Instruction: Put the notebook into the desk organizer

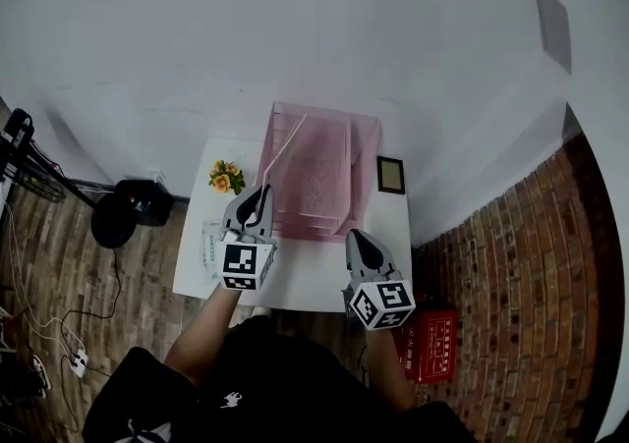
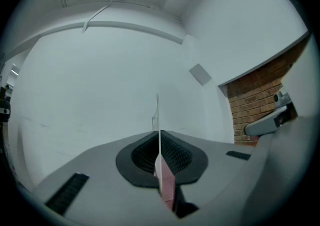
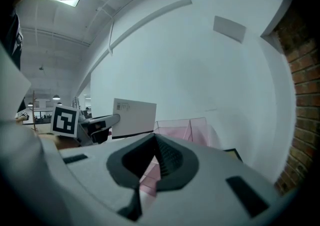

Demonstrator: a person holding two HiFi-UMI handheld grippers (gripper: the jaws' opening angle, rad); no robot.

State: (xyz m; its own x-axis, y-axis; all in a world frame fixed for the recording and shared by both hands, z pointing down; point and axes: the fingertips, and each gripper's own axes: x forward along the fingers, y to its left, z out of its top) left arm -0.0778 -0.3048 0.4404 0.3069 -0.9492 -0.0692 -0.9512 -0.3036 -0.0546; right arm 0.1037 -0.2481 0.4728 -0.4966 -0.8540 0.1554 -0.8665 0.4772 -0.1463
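Observation:
The notebook [image 1: 285, 148] is a thin white-covered book held upright on edge, over the left side of the pink mesh desk organizer [image 1: 324, 176] at the back of the white table [image 1: 305, 279]. My left gripper [image 1: 261, 193] is shut on its lower end. In the left gripper view the notebook [image 2: 158, 120] shows edge-on between the pads. The right gripper view shows the notebook's flat cover [image 3: 134, 117] left of the organizer [image 3: 187, 129]. My right gripper [image 1: 356, 237] hovers over the table in front of the organizer's right side, shut with nothing in it.
A small bunch of orange flowers [image 1: 226, 177] stands left of the organizer and a dark picture frame [image 1: 391, 175] right of it. A paper [image 1: 210, 247] lies at the table's left edge. A red crate [image 1: 428, 344] sits on the brick floor at right, a black stool [image 1: 128, 211] at left.

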